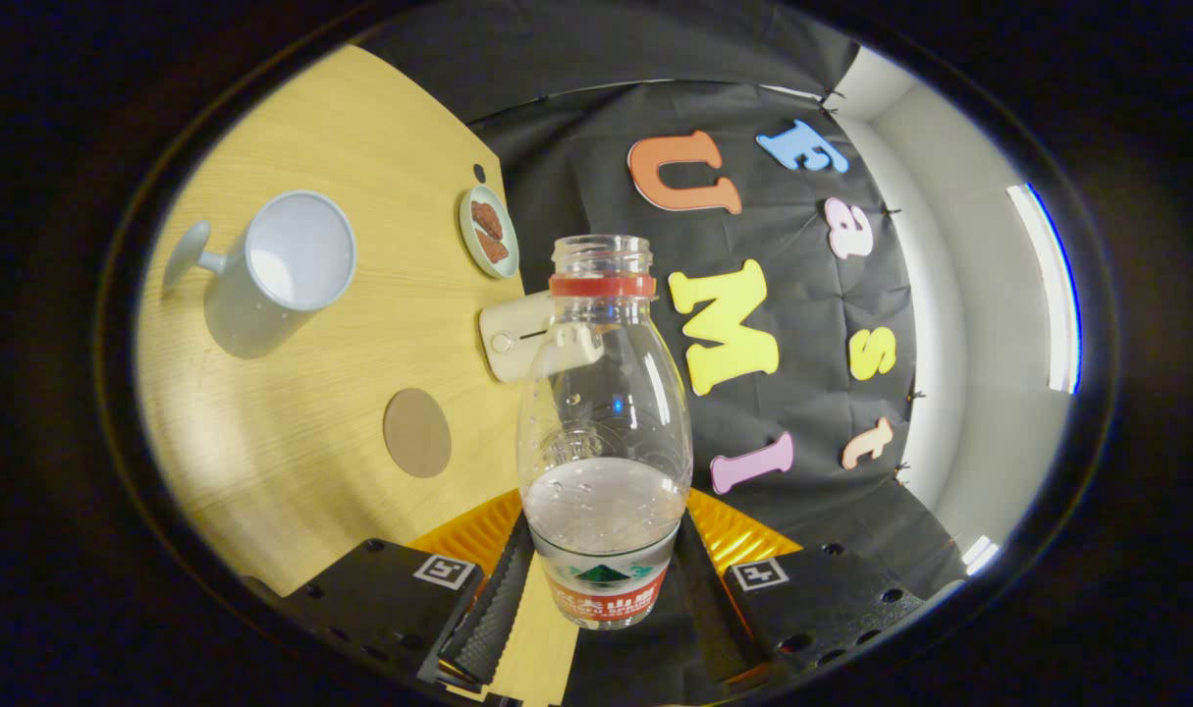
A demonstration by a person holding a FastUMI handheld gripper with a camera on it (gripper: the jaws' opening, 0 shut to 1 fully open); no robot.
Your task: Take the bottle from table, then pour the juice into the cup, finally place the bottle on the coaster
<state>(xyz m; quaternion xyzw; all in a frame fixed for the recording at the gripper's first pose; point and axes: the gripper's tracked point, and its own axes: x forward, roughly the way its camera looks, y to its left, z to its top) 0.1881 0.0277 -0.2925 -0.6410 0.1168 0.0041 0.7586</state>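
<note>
In the gripper view, your gripper (601, 589) has both fingers pressed on the lower body of the clear, uncapped plastic bottle (604, 422), which is lifted and tilted with the whole view, liquid low inside. The pale grey mug (287, 265) stands well off beyond the left finger on the light wooden table (360, 137), with the round brown coaster (416, 432) nearer. You look to be carrying toward the pour; next, bring the neck over the mug's mouth before tipping further.
</note>
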